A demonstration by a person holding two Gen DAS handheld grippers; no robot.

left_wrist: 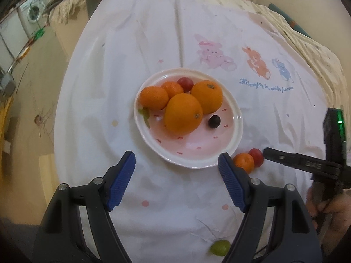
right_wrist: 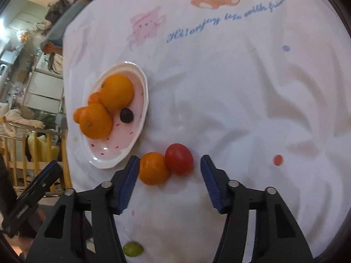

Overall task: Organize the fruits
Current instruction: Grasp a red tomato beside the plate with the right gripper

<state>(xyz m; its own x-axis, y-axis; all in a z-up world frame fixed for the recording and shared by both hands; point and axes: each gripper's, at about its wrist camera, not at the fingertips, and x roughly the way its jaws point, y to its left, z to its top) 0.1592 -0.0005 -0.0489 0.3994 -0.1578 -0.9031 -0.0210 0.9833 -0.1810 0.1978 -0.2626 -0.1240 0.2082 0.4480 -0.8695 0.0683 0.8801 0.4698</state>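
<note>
Right gripper point(right_wrist: 170, 163), jaws spread and holding nothing, frames a small orange point(right_wrist: 153, 168) touching a red tomato point(right_wrist: 179, 159) on the cloth just beside the plate point(right_wrist: 116, 155); left gripper point(left_wrist: 176, 161) spread too.

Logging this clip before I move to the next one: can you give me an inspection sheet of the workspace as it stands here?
Surface: white printed cloth, wrinkled, cartoon animals and blue script.
Job's things: pink plate holds two big oranges, two small oranges, a red fruit, a dark grape and a green bit. Off the plate: small orange touching red tomato, and a green grape nearer the cameras.
Clutter: nothing seen on the cloth.
Grippers: left gripper open, empty, at the plate's near rim; right gripper open, straddling the loose orange and tomato.
Cables: nothing seen.
Surroundings: washing machine, shelves, wooden rails, piled laundry.
</note>
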